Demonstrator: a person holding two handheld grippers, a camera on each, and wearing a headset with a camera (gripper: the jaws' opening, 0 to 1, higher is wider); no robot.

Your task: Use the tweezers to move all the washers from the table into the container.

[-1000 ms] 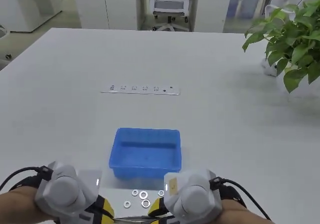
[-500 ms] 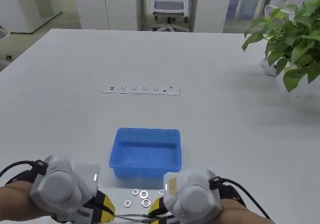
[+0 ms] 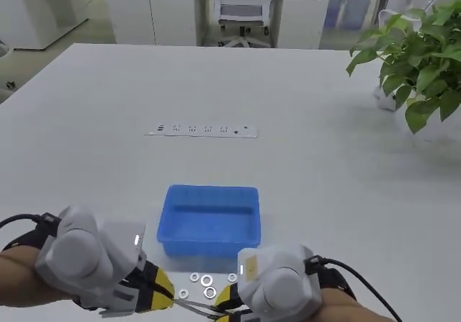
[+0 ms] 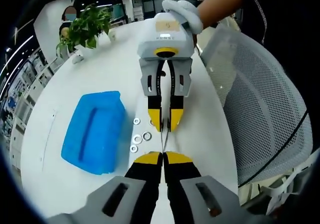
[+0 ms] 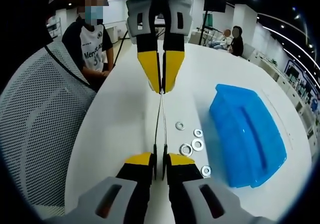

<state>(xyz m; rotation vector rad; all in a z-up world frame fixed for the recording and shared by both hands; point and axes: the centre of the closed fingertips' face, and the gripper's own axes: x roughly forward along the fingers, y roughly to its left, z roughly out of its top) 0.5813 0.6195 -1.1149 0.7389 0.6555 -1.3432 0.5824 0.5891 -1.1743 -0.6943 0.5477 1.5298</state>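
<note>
Five washers (image 3: 209, 292) lie on white table (image 3: 324, 163) just beside blue container (image 3: 205, 248); left gripper (image 4: 163, 158) and right gripper (image 5: 160, 160), jaws pinched shut, each clamp one end of tweezers (image 5: 161, 119), stretched between them near washers

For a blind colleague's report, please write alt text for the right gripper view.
The right gripper and the left gripper, facing each other, both hold thin tweezers over a white table. Five washers lie loose between the tweezers and a blue container.
</note>
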